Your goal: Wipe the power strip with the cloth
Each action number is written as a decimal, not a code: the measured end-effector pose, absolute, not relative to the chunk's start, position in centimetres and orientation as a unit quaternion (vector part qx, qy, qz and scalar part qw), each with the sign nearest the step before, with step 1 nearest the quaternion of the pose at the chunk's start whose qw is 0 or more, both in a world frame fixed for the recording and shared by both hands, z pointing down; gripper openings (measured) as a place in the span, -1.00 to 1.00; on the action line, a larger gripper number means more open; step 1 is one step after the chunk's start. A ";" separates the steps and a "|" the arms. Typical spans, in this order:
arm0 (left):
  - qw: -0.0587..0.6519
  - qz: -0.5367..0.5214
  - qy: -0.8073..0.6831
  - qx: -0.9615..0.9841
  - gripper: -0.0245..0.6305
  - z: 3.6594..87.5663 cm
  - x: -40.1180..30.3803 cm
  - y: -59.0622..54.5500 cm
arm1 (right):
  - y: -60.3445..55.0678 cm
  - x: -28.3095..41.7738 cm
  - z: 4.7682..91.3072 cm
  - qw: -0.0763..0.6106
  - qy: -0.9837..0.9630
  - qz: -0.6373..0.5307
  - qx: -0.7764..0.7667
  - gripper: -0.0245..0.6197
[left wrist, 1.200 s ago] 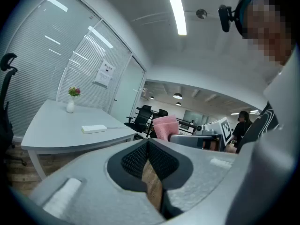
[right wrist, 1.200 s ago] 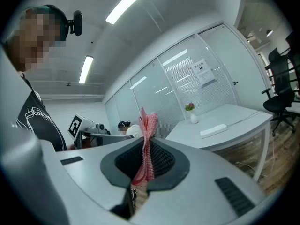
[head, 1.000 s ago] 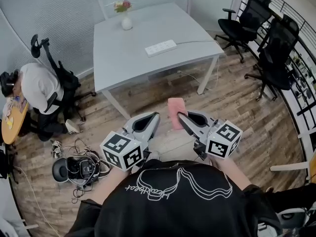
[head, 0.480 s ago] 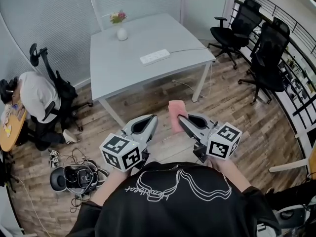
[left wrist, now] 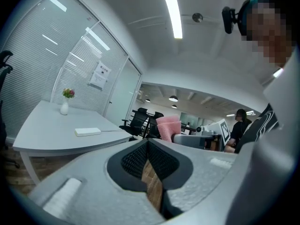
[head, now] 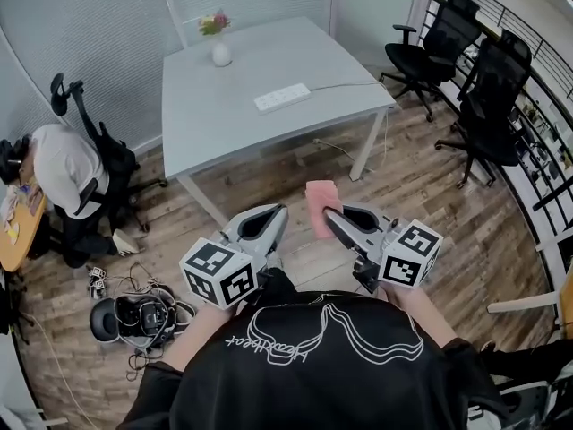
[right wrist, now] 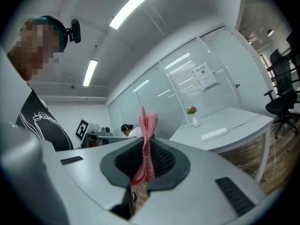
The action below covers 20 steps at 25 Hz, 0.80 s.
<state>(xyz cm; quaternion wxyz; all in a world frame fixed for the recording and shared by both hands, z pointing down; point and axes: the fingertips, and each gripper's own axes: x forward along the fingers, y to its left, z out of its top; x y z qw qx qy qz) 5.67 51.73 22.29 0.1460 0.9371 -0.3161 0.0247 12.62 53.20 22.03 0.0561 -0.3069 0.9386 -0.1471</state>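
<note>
- Pinching a pink cloth (head: 319,204), the right tongs (head: 328,213) are hanging well short of the table (head: 224,115).
- Left tongs (head: 281,211) are sitting clenched, empty.
- Power strip (head: 282,98) is lying on the table.

Tabletop (head: 224,115) open around power strip (head: 282,98); vase (head: 220,54) far edge.

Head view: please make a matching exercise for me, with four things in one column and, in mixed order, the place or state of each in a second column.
Things:
1. cloth
2. power strip
3. vase
4. left gripper

Place or state:
A. standing upright near the far edge of the table
B. jaws together, nothing between them
C. pinched in the jaws of the right gripper
D. lying flat on the table

Pairs: 1-C, 2-D, 3-A, 4-B.
</note>
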 end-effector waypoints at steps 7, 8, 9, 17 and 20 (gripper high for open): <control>0.149 0.032 -0.327 0.933 -0.88 23.3 5.0 46.9 | 48.3 12.3 23.3 0.042 0.934 -0.146 -0.322 -0.81; 0.149 0.033 -0.328 0.932 -0.88 23.3 5.0 46.0 | 47.3 12.3 23.5 0.039 0.933 -0.149 -0.324 -0.81; 0.151 0.035 -0.328 0.932 -0.88 23.5 4.9 45.1 | 46.4 12.2 23.9 0.034 0.933 -0.153 -0.325 -0.81; 0.178 0.052 -0.322 0.929 -0.88 25.2 3.7 35.0 | 36.8 10.6 25.8 0.018 0.925 -0.189 -0.330 -0.81; 0.186 0.056 -0.321 0.927 -0.88 25.5 3.1 30.4 | 32.3 10.3 26.3 0.012 0.919 -0.204 -0.338 -0.81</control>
